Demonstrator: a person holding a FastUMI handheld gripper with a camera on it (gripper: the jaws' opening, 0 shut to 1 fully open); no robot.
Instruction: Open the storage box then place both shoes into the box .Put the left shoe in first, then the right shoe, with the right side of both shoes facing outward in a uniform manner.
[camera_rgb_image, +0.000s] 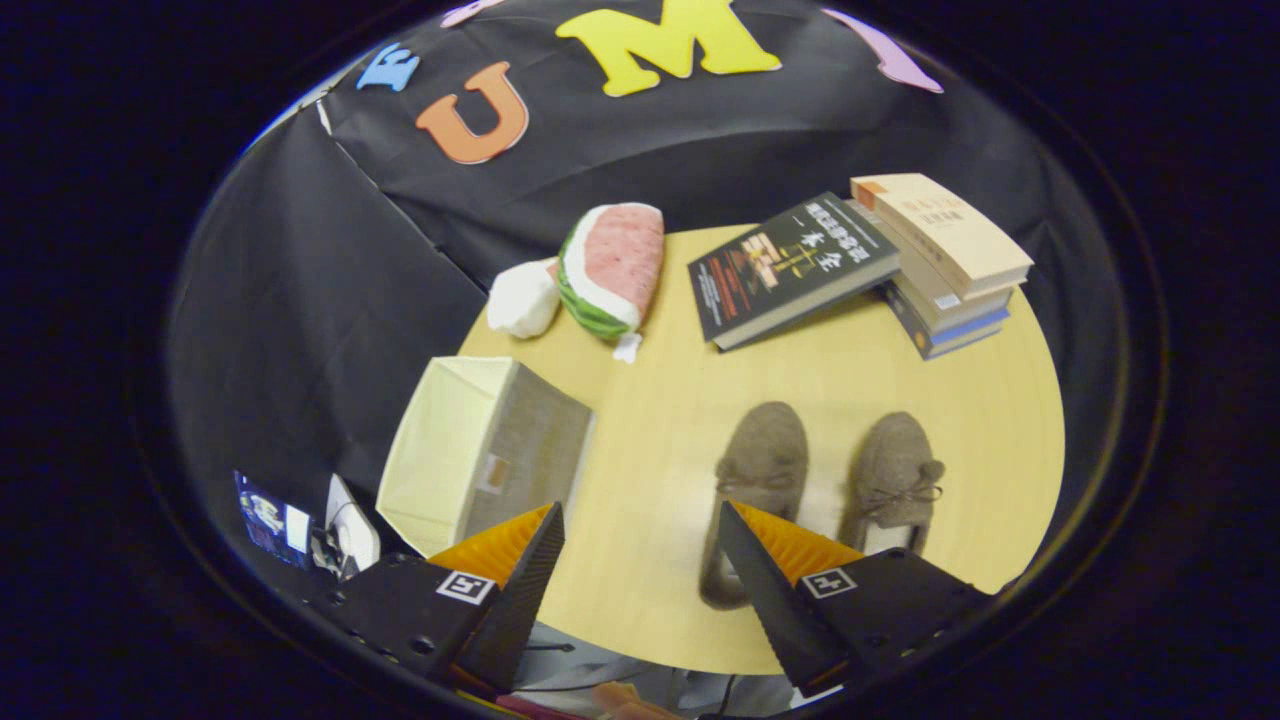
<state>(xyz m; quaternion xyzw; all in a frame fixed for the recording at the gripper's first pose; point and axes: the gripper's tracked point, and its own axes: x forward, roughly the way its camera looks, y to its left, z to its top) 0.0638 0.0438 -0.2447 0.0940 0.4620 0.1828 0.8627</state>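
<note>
Storage box (480, 450) lies on its side on the worktop (650, 560), opening exposed, empty. Both shoes (760, 480) (895, 480) remain outside, beside it. Tongs (640, 560) spread, holding nothing.

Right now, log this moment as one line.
hand-held gripper: open, above table | box: open | shoes: both on table | stage: neither packed

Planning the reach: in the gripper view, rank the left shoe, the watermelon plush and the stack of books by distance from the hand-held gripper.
From the hand-held gripper, fingers open:
1. Left shoe, just ahead, by one finger.
2. Watermelon plush, beyond, mid-table.
3. Stack of books, far corner.
</note>
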